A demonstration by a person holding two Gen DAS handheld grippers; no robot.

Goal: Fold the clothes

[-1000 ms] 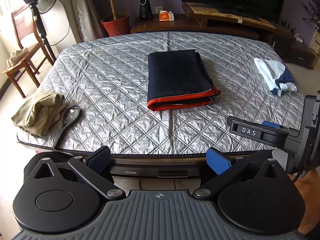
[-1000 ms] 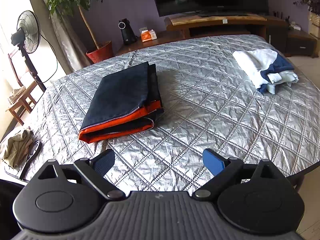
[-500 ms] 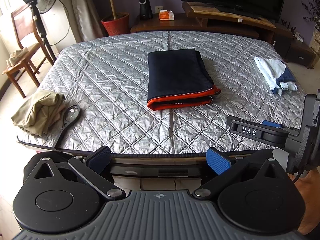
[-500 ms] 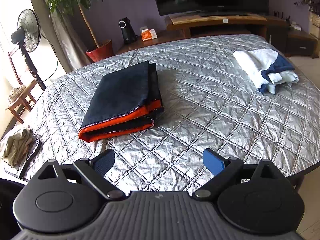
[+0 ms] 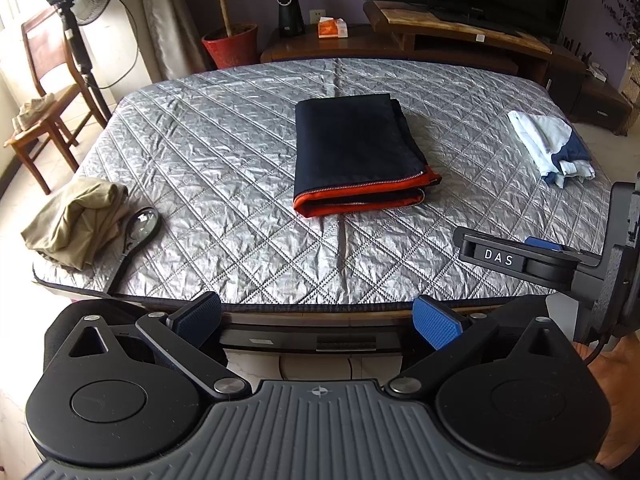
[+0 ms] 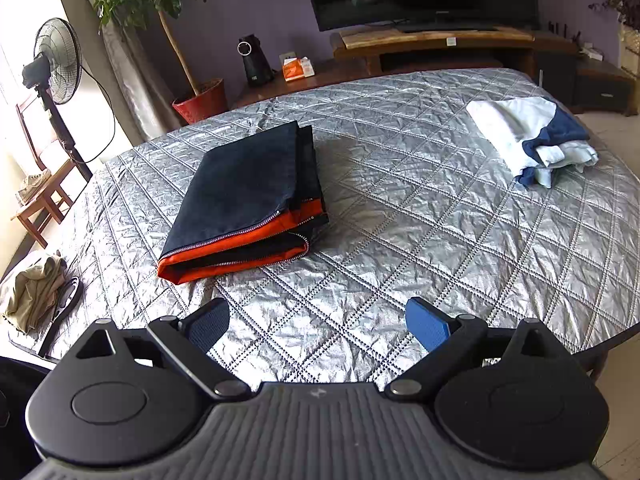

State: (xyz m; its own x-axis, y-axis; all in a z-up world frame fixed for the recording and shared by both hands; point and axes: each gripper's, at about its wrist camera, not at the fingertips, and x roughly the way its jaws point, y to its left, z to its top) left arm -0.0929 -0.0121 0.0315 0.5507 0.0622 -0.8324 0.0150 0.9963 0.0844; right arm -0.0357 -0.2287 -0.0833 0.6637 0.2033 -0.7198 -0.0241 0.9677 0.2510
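Note:
A folded dark navy garment with orange lining and a zipper (image 5: 356, 156) lies in the middle of the silver quilted bed (image 5: 224, 184); it also shows in the right wrist view (image 6: 248, 204). My left gripper (image 5: 316, 318) is open and empty, held back off the near bed edge. My right gripper (image 6: 316, 324) is open and empty over the near part of the bed, apart from the garment. The right gripper's body shows at the right of the left wrist view (image 5: 520, 258).
A folded white and blue garment (image 5: 550, 148) lies at the bed's right edge (image 6: 532, 140). A crumpled khaki garment (image 5: 76, 220) and a magnifying glass (image 5: 136, 232) lie at the near left corner. A wooden chair (image 5: 44, 100), fan and TV cabinet (image 5: 460, 32) surround the bed.
Both grippers have stayed open and nearly still. The right wrist view has drifted slightly, so the folded navy garment sits a little lower and nearer.

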